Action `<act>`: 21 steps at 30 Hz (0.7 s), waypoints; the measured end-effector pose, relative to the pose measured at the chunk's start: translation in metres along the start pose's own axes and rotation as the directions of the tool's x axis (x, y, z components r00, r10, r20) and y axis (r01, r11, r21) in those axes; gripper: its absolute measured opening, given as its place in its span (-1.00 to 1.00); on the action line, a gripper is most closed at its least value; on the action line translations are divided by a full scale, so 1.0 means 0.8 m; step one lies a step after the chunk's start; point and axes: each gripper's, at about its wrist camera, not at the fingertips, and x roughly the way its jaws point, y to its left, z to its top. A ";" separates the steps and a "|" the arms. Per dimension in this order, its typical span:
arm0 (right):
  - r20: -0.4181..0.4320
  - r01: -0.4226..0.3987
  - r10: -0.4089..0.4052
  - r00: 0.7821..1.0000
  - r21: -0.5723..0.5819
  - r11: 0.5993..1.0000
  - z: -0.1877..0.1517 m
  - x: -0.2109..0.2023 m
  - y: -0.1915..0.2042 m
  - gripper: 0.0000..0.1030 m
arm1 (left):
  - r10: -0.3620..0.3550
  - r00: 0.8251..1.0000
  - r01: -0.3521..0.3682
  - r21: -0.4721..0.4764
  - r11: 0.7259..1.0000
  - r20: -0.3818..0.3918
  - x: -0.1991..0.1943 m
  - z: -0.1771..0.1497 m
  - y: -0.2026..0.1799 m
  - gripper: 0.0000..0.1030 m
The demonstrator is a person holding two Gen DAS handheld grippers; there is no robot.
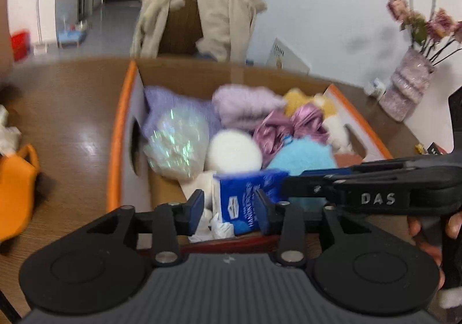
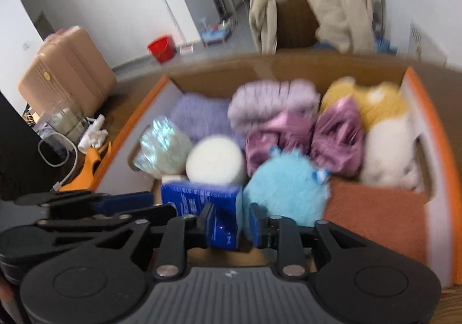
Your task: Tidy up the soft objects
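An orange-rimmed cardboard box (image 1: 124, 127) (image 2: 433, 133) on the wooden table holds soft things: a lilac knit (image 2: 271, 101), purple satin cloth (image 2: 337, 133), a blue plush (image 2: 286, 182), a white ball (image 2: 215, 160), a shiny bag (image 2: 163, 147), a yellow-white plush (image 2: 381, 122) and a rust towel (image 2: 375, 208). A blue tissue pack (image 1: 245, 197) (image 2: 199, 199) stands at the box's near end. My left gripper (image 1: 229, 210) is open around the pack's left part. My right gripper (image 2: 229, 225) is shut on the pack's right end.
A chair draped with a beige coat (image 1: 202, 6) stands behind the box. A vase of dried flowers (image 1: 407, 84) is at the right. An orange object (image 1: 17, 188), cable and bottles (image 2: 63, 127) lie left of the box. A suitcase (image 2: 63, 72) and red bucket (image 2: 161, 48) stand on the floor.
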 end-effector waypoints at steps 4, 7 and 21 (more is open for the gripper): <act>0.106 0.005 -0.001 0.994 -0.034 0.999 0.005 -0.072 0.009 -0.23 | 0.040 0.995 -0.042 0.022 0.999 0.091 -0.068 0.007 -0.011 -0.13; 0.193 0.058 -0.046 0.980 -0.058 0.997 0.004 -0.134 0.010 0.04 | 0.080 0.986 -0.086 0.035 0.996 0.149 -0.118 0.005 -0.019 -0.09; 0.465 0.237 -0.180 0.867 -0.067 0.969 -0.081 -0.278 -0.010 0.72 | 0.201 0.898 -0.227 0.020 0.974 0.392 -0.219 -0.045 -0.067 0.26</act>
